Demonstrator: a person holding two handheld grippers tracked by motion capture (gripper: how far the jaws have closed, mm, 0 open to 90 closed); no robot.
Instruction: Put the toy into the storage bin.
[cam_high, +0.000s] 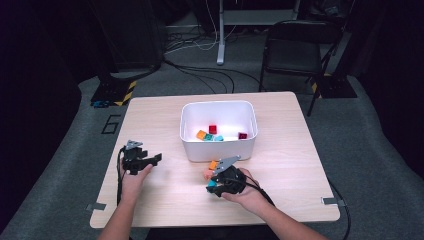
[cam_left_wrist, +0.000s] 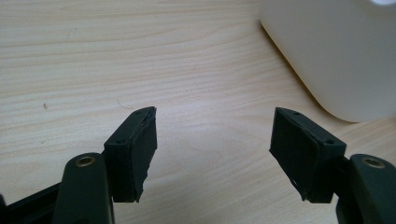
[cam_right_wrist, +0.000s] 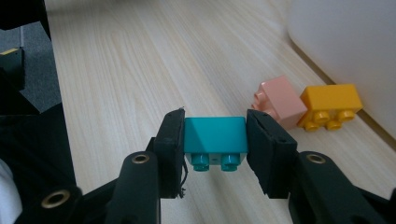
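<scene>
Your right gripper (cam_right_wrist: 215, 140) pinches the teal brick (cam_right_wrist: 215, 134) on the table (cam_high: 280, 165) just before the white bin (cam_high: 218, 148) (pink brick (cam_right_wrist: 278, 100) nearby). Your left gripper (cam_left_wrist: 212, 149) stands spread, empty.

A light wooden table with rounded corners (cam_high: 150, 107) is seen standing on a grey carpeted floor (cam_high: 60, 165), lit brightly while the room behind is swallowed in darkness. Beyond its far right corner a black folding chair (cam_high: 295, 47) is set, and a white metal post (cam_high: 220, 35) is planted upright beside it, with black and white cables (cam_high: 200, 70) strewn across the carpet. A black base edged with yellow-and-black hazard tape (cam_high: 115, 92) is spotted off the table's far left corner.
</scene>
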